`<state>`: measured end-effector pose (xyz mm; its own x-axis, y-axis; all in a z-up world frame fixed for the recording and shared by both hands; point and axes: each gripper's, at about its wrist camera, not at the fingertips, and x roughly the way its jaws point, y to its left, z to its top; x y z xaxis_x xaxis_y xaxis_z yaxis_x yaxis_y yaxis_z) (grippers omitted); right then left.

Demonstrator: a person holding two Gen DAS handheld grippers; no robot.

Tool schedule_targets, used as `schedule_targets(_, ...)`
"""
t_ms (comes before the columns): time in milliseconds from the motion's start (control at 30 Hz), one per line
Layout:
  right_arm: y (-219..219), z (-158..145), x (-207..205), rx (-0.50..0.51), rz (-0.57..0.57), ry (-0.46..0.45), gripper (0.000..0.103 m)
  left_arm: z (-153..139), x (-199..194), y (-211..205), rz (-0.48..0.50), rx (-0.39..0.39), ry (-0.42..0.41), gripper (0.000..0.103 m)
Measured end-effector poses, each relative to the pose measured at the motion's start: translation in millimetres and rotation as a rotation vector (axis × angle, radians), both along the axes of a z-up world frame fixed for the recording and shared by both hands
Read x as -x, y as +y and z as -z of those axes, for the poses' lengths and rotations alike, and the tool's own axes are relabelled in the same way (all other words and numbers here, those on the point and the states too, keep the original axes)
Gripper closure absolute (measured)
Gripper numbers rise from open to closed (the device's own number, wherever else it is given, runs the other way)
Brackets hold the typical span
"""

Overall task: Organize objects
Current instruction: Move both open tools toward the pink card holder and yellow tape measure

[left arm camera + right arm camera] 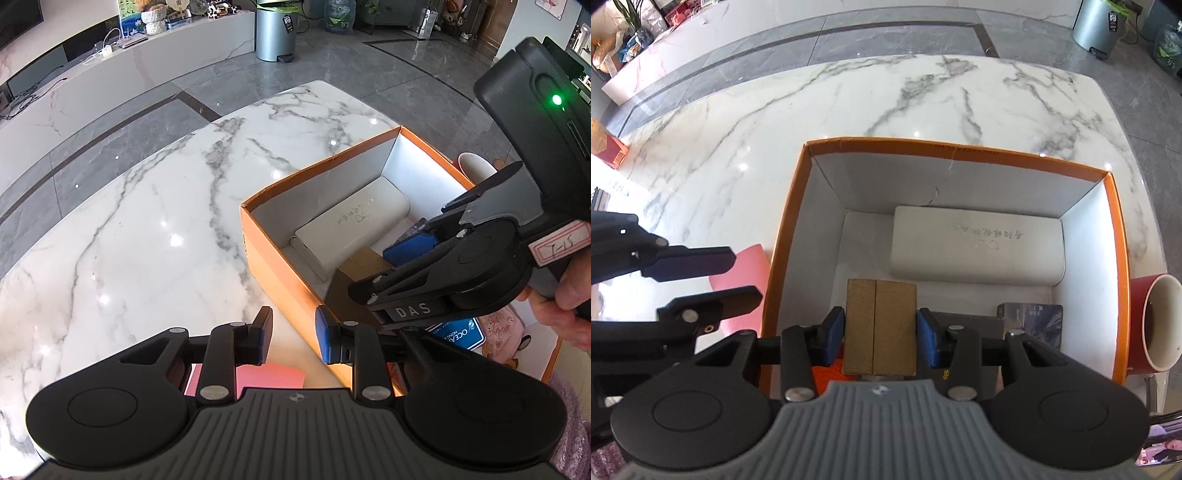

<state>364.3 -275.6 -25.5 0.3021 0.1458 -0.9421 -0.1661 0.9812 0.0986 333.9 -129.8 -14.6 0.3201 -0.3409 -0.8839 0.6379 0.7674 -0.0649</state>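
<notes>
An orange box (964, 147) with a white inside stands open on the marble table (812, 110); it also shows in the left wrist view (273, 258). A white case (975, 251) lies at its far end, also seen from the left wrist (351, 236). My right gripper (881, 339) is shut on a brown cardboard box (881, 325) and holds it over the near part of the orange box. A dark card (1030, 321) lies beside it. My left gripper (293, 338) is open and empty, just outside the box's left wall, above a pink card (273, 376).
A red mug (1156, 325) stands right of the orange box. The pink card shows in the right wrist view (746, 273). A small orange packet (607, 147) lies at the table's far left. A silver bin (275, 33) stands on the floor beyond the table.
</notes>
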Motion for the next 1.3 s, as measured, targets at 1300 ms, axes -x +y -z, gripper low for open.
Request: schedule_targets(1300, 16, 16, -9, -0.013, -0.259, -0.115, 0.054, 7, -9, 3, -0.056, 0.030, -0.012, 0.075)
